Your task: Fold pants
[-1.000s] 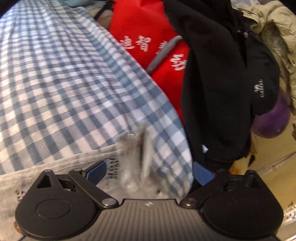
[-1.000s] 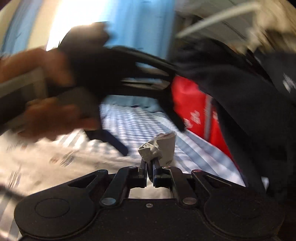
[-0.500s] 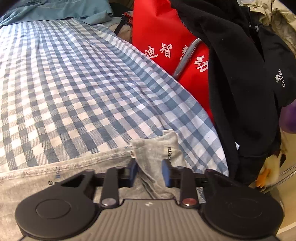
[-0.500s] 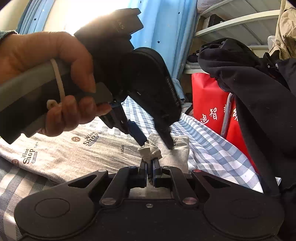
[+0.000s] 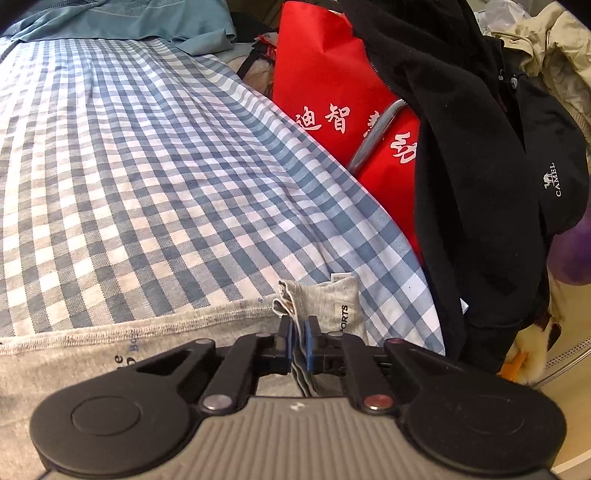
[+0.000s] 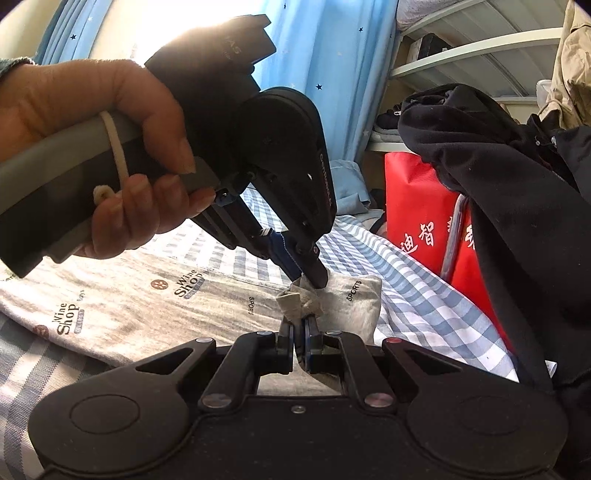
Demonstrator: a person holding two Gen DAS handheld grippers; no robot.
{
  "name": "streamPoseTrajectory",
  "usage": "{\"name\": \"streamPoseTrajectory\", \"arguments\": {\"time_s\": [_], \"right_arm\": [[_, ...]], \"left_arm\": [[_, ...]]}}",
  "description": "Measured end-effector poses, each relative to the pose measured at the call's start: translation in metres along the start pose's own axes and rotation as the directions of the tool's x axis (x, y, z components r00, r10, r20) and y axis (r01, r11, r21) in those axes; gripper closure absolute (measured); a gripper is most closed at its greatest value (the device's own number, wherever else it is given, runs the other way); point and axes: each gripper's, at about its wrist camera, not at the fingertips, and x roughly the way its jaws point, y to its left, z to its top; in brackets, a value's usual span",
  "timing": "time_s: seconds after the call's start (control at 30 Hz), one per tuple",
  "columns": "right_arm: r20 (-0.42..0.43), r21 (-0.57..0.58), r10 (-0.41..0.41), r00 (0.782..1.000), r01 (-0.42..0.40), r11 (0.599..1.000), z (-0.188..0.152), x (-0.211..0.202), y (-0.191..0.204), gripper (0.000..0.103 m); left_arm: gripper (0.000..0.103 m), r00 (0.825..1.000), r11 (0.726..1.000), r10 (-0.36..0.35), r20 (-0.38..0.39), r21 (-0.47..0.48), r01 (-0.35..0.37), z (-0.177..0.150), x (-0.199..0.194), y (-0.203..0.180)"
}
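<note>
The pants (image 6: pixel 147 306) are light grey with printed words and lie flat on a blue checked bed sheet (image 5: pixel 147 166); they also show in the left wrist view (image 5: pixel 92 350). My left gripper (image 5: pixel 298 328) is shut on a bunched corner of the pants near the bed's right edge, and it also shows in the right wrist view (image 6: pixel 308 275). My right gripper (image 6: pixel 300 328) is shut on the same bunched corner, just beside the left gripper's fingertips.
A red bag (image 5: pixel 340 103) with white characters stands beside the bed on the right. A black jacket (image 5: pixel 480 166) hangs over it. A teal garment (image 5: pixel 122 22) lies at the bed's far end. Blue curtains (image 6: pixel 332 74) and shelves (image 6: pixel 461 48) are behind.
My left gripper was open over the pants corner a second ago and has closed on it. My right gripper has kept its hold on the corner.
</note>
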Motion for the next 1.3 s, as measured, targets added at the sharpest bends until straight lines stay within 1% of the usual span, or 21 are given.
{"name": "streamPoseTrajectory", "arguments": {"time_s": [0.03, 0.1, 0.17, 0.2, 0.23, 0.27, 0.3, 0.4, 0.47, 0.53, 0.6, 0.67, 0.73, 0.77, 0.83, 0.97, 1.07, 1.2, 1.3], "right_arm": [[-0.003, -0.003, 0.001, 1.000, -0.001, 1.000, 0.000, -0.001, 0.001, 0.096], [0.003, -0.014, 0.007, 1.000, -0.007, 1.000, 0.000, -0.005, 0.002, 0.084], [0.014, -0.035, 0.001, 1.000, 0.000, 0.999, -0.002, -0.010, 0.005, 0.067], [0.016, -0.051, -0.007, 1.000, 0.007, 0.999, -0.004, -0.011, 0.007, 0.063], [0.017, -0.070, -0.012, 1.000, 0.013, 0.997, -0.006, -0.012, 0.009, 0.053], [0.016, -0.096, -0.014, 1.000, 0.016, 0.995, -0.007, -0.010, 0.012, 0.047], [0.011, -0.126, -0.013, 1.000, 0.014, 0.992, -0.008, -0.008, 0.015, 0.046], [0.004, -0.206, -0.018, 1.000, 0.018, 0.978, -0.009, 0.000, 0.024, 0.046], [-0.013, -0.257, -0.035, 0.999, 0.030, 0.966, -0.011, 0.006, 0.031, 0.046], [-0.017, -0.274, -0.050, 0.999, 0.043, 0.961, -0.011, 0.009, 0.034, 0.047], [-0.032, -0.258, -0.046, 0.998, 0.036, 0.965, -0.011, 0.011, 0.034, 0.055], [-0.056, -0.234, -0.043, 0.997, 0.029, 0.972, -0.011, 0.014, 0.032, 0.084], [-0.061, -0.208, -0.053, 0.997, 0.039, 0.977, -0.012, 0.014, 0.030, 0.086], [-0.062, -0.189, -0.055, 0.997, 0.043, 0.981, -0.012, 0.014, 0.028, 0.090], [-0.060, -0.147, -0.056, 0.997, 0.046, 0.988, -0.010, 0.012, 0.024, 0.095], [-0.038, -0.020, -0.012, 0.999, 0.012, 1.000, 0.002, -0.001, 0.012, 0.096], [-0.015, 0.059, 0.026, 1.000, -0.025, 0.998, 0.014, -0.011, 0.005, 0.097], [0.029, 0.104, 0.076, 0.997, -0.078, 0.991, 0.035, -0.027, 0.008, 0.097], [0.060, 0.108, 0.114, 0.992, -0.120, 0.987, 0.049, -0.038, 0.020, 0.097]], "left_arm": [[0.096, 1.000, 1.000, 0.001, -0.001, -0.003, -0.001, 0.000, 0.000, 0.001], [0.096, 1.000, 1.000, 0.001, -0.003, -0.015, -0.001, 0.000, 0.001, 0.004], [0.097, 1.000, 1.000, -0.006, -0.006, -0.028, 0.006, -0.001, 0.001, 0.007], [0.097, 1.000, 0.999, -0.010, -0.008, -0.032, 0.009, -0.001, 0.002, 0.007], [0.097, 1.000, 0.999, -0.012, -0.008, -0.032, 0.012, -0.001, 0.002, 0.008], [0.097, 1.000, 0.999, -0.014, -0.008, -0.031, 0.014, -0.001, 0.002, 0.008], [0.097, 1.000, 0.999, -0.016, -0.007, -0.031, 0.016, -0.001, 0.002, 0.008], [0.097, 1.000, 0.999, -0.023, -0.007, -0.033, 0.023, -0.001, 0.001, 0.007], [0.097, 1.000, 0.999, -0.021, -0.011, -0.037, 0.020, 0.000, 0.001, 0.007], [0.097, 1.000, 0.999, -0.023, -0.011, -0.042, 0.022, 0.001, 0.001, 0.006], [0.097, 1.000, 0.999, -0.024, -0.009, -0.037, 0.024, 0.001, 0.000, 0.005], [0.097, 1.000, 0.999, -0.022, -0.011, -0.030, 0.022, 0.001, 0.000, 0.004], [0.097, 1.000, 0.999, -0.020, -0.012, -0.027, 0.019, 0.001, 0.000, 0.002], [0.097, 1.000, 0.999, -0.019, -0.012, -0.026, 0.019, 0.000, 0.000, 0.002], [0.097, 1.000, 0.999, -0.019, -0.010, -0.031, 0.019, 0.000, -0.001, 0.002], [0.098, 0.999, 0.999, -0.037, 0.006, -0.030, 0.037, 0.000, -0.014, 0.000], [0.098, 0.998, 0.998, -0.050, 0.034, -0.031, 0.051, 0.000, -0.032, 0.000], [0.098, 0.995, 0.998, -0.056, 0.078, -0.026, 0.058, 0.001, -0.065, 0.001], [0.098, 0.992, 0.998, -0.049, 0.112, -0.026, 0.052, -0.001, -0.095, 0.008]]}}
